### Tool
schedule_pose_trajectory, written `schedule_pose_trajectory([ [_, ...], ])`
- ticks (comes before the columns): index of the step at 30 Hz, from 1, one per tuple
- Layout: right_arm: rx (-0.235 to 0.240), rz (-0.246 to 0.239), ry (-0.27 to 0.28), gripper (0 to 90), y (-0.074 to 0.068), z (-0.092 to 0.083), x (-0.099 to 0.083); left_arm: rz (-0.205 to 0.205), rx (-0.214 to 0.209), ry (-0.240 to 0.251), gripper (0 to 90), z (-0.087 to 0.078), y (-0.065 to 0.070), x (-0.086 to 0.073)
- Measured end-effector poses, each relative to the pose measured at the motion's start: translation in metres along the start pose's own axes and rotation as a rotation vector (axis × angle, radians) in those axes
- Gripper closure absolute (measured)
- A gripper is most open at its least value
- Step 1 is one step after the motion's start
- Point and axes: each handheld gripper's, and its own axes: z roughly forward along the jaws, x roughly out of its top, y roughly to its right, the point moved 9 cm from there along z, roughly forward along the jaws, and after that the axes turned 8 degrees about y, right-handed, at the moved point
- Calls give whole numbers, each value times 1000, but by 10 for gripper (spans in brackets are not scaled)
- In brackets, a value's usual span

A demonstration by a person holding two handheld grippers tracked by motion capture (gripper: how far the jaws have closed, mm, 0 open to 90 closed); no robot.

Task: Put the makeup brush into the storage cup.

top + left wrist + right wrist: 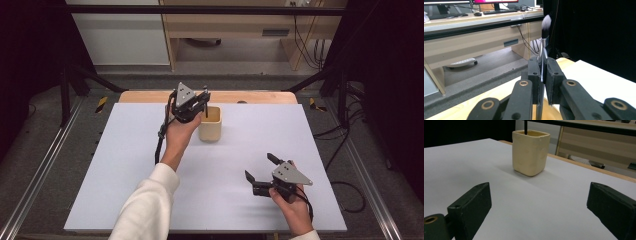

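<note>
Clamping a makeup brush point(545, 27) upright over the cup point(210, 125), left hand-held gripper point(202, 100); right hand-held gripper point(260, 167) gapes apart.

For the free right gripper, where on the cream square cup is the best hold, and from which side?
Probably the cream square ceramic cup by two opposite flat walls, approached level from the right gripper's side: it stands upright, and the black-handled makeup brush in the left gripper blocks coming from above.

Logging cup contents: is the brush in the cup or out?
In. The left gripper holds the brush upright, and its dark handle dips inside the cream cup.
</note>
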Motion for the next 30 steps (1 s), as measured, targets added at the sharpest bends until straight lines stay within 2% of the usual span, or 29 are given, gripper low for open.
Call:
schedule_pose_trajectory([
  [30,12,-12,-9,58,-3,2,-2,-3,4,-38,835,5,2,-24],
])
